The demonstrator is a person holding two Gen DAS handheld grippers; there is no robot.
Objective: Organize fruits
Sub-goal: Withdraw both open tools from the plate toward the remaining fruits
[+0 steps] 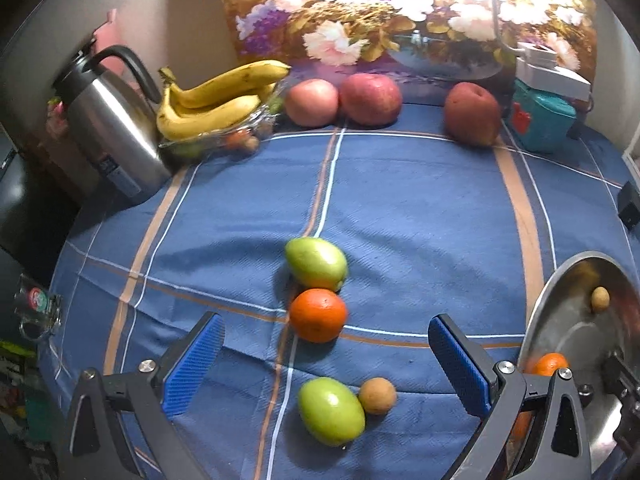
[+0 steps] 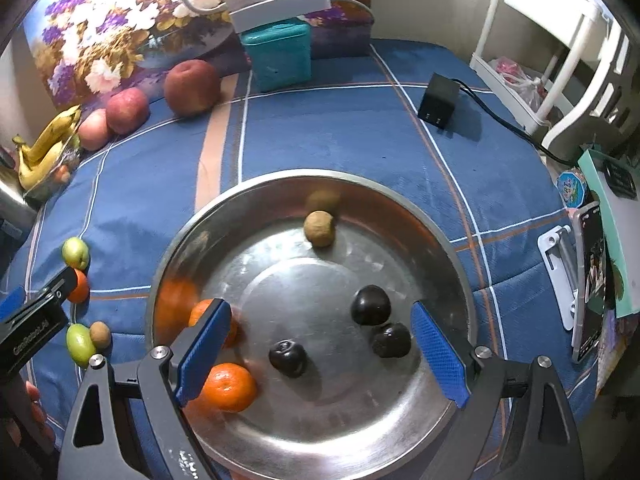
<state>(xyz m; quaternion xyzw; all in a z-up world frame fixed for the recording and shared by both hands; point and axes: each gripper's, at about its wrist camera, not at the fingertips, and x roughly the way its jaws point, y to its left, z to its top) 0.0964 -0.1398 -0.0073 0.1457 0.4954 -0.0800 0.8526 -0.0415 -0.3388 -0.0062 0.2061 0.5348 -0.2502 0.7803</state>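
Note:
My left gripper (image 1: pixel 324 354) hangs open over the blue cloth, with an orange (image 1: pixel 318 315) between its blue pads (image 1: pixel 196 364) and untouched. A green fruit (image 1: pixel 316 263) lies just beyond the orange; another green fruit (image 1: pixel 331 411) and a small brown fruit (image 1: pixel 377 395) lie nearer. My right gripper (image 2: pixel 320 350) is open above the steel plate (image 2: pixel 452 248), gripping nothing. In the plate lie two oranges (image 2: pixel 228 387), three dark plums (image 2: pixel 371 305) and a brown fruit (image 2: pixel 319 229). The left gripper (image 2: pixel 36 312) shows at the left edge of the right wrist view.
At the back stand a kettle (image 1: pixel 112 136), bananas (image 1: pixel 216 100) on a clear tray, three red apples (image 1: pixel 370 98) and a teal box (image 1: pixel 542 120) with a lamp. A black adapter (image 2: pixel 438 106) with cable, a phone (image 2: pixel 592 276) and white shelves (image 2: pixel 548 60) are at the right.

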